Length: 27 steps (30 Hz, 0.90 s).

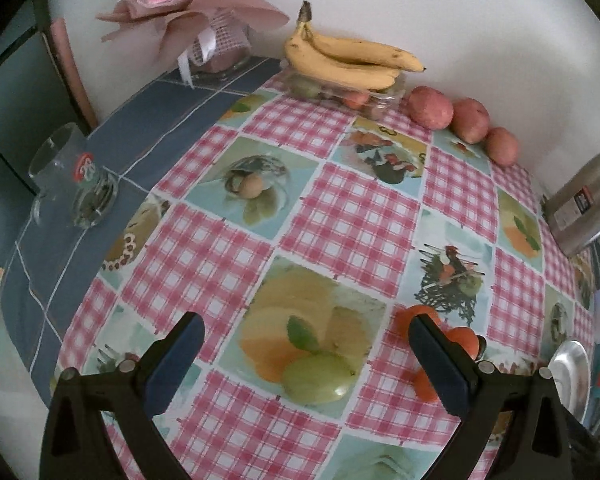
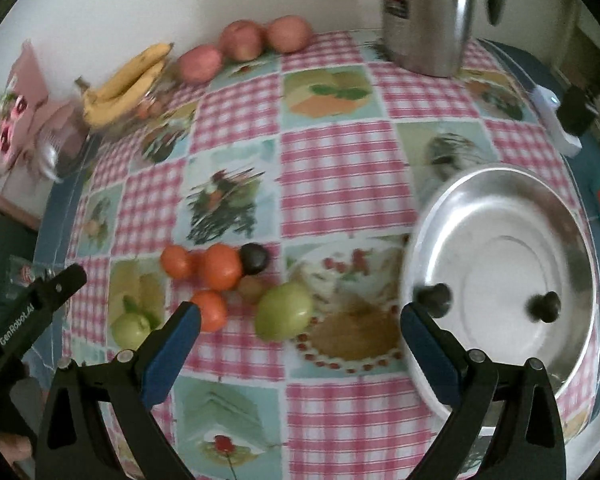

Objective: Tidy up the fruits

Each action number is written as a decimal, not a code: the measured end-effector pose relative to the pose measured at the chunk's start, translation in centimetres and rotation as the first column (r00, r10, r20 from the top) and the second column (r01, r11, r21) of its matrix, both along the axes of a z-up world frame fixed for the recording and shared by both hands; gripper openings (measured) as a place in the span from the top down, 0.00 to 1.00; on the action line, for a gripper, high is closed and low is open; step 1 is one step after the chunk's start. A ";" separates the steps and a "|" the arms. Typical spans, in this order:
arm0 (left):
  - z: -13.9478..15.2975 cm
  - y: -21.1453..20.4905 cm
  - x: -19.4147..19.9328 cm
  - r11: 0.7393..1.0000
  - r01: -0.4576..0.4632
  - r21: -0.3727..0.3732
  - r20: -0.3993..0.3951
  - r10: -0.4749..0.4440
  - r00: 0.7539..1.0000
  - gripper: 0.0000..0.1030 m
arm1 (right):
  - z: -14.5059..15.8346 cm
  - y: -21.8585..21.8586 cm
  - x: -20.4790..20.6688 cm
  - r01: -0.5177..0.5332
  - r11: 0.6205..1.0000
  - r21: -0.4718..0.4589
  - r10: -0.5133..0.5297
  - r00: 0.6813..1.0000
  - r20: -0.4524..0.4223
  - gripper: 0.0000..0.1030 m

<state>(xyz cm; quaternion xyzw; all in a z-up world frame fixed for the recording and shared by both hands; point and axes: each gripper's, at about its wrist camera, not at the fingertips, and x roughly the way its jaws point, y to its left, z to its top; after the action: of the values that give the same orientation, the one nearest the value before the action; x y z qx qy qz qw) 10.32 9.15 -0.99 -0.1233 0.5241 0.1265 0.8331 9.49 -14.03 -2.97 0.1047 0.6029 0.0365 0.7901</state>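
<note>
Right wrist view: the right hand-held gripper hangs over the checked worktop with its blue-padded jaws spread wide and nothing between them. Just beyond the gap lies a green apple, and at about 10 o'clock from it sits a cluster of three tangerines, a dark plum and a small brownish fruit that is too blurred to name, all close together or touching. A second green fruit lies at 9 o'clock, near the tip of the left hand-held gripper, which enters from the left edge. At 3 o'clock stands a steel bowl, bare inside apart from dark reflections. Along the far wall, from 10 to 12 o'clock, are bananas lying on a clear tray and three red apples in a row; a steel kettle stands at 1 o'clock. In the left wrist view the left hand-held gripper's jaws are likewise parted and hold nothing, with a green fruit lying on the cloth between them and tangerines partly hidden behind the right-side finger. A glass mug stands at 9 o'clock and a wrapped bouquet at 11 o'clock.
</note>
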 end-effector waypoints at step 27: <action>-7.4 -1.2 1.2 0.996 0.042 -0.082 -0.218 -0.059 0.974 0.00 | -6.5 2.5 0.3 -0.055 0.998 -0.040 0.047 0.982 -0.184 0.03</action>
<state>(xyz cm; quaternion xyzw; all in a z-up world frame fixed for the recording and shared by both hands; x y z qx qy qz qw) 11.48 7.92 -8.43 -0.1274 0.6206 0.0979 0.7675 9.81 -11.51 -9.50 0.0743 0.6762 0.0336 0.7322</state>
